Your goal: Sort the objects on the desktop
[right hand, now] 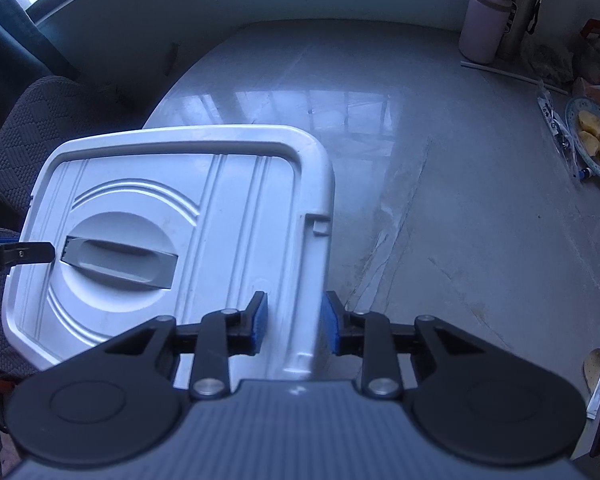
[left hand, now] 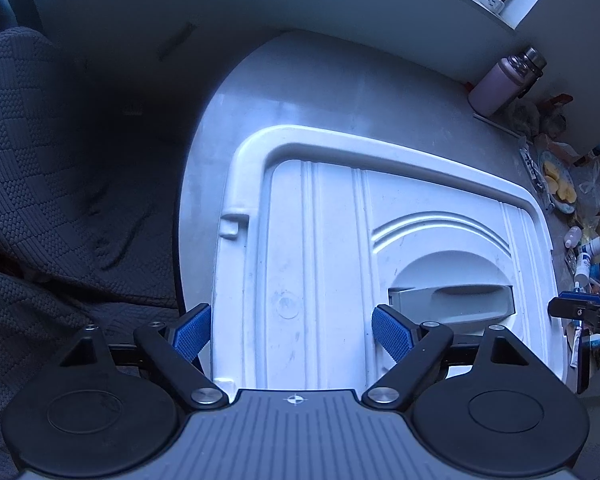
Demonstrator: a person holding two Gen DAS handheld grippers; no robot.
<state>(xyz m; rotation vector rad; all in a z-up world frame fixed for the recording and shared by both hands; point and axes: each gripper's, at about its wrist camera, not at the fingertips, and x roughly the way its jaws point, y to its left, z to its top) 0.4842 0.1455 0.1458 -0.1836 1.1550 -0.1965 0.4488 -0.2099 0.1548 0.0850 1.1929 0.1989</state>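
White plastic fills both views: one storage box lid (left hand: 340, 240), ribbed, with a single grey handle (left hand: 460, 300) set in a round recess, its long axis running across the lid from one gripper's side toward the other's. The lid seems to sit on a box I cannot see, at the left end of the pale bench (right hand: 440, 160).

The right gripper (right hand: 294, 326) straddles the lid's right rim: one of its blue fingers (right hand: 260, 322) lies over the lid's top face, the other outside the edge, and the rim runs straight away from it between them. The gap looks only a little wider than the rim, so I would call it closing round the rim, though contact is not plain to see. The left gripper (left hand: 292, 332) hovers over the lid's left part with fingers spread wide, grasping nothing; the left rim lies just under its left finger. The handle sits between the two tools (nearer the left one's right finger, by my eye).

Whether the lid is coming off or has just gone on, the scene would fit either.

Counted along the bench's far right: two flasks, one pink (right hand: 482, 20) and one steel (right hand: 518, 8), one plate of cut fruit (right hand: 594, 140), and a cluster of small bottles (left hand: 588, 252) and packets too jumbled to number.
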